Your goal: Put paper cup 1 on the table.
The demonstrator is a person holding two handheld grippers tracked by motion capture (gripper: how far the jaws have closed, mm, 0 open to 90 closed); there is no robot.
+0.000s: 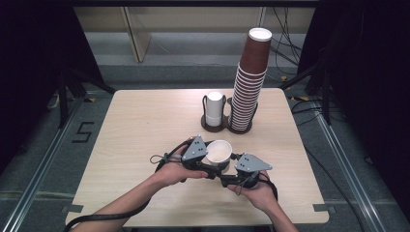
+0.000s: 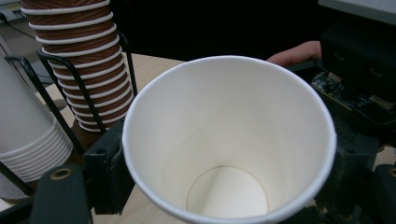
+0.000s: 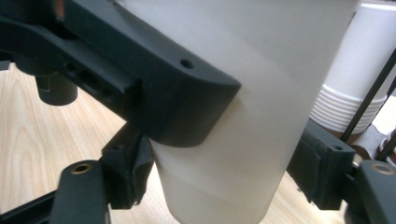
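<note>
White cup [image 1: 218, 152] between both sets of fingers, mouth tipped up and towards the person, base apparently just clear of the surface [image 1: 145, 125].

Left fingers [image 2: 109, 168] clamped on the wall just under the rim, one pad each side, gripping. Right fingers [image 3: 317, 172] straddling the lower wall, below the left ones. Thin gap visible at one pad, so reading them as open, not gripping. Whole load likely on the left pair alone.

Risks from here:
- Thin paper, grip high at the rim. Any more squeeze and the mouth goes oval, wall buckles, cup pops out from between the left fingers.
- Too little squeeze on a tapered wall and the cup slides down through the pads onto the surface, probably rolls.
- Right fingers very close around the base. Pulling away off-axis would drag a pad along the wall and twist the cup out of the left grip.
- Left and right fingers crossing close together. Possible knock between them on separation.
- Beyond the fingertips: short white stack [image 1: 214, 108] and tall brown stack [image 1: 249, 82] in a wire holder [image 1: 227, 126], well apart for now. Brown stack tall and leaning, so a careless forward swing with the cup could topple it.

Suggest backing the right fingers straight off, checking the rim shape before moving.
</note>
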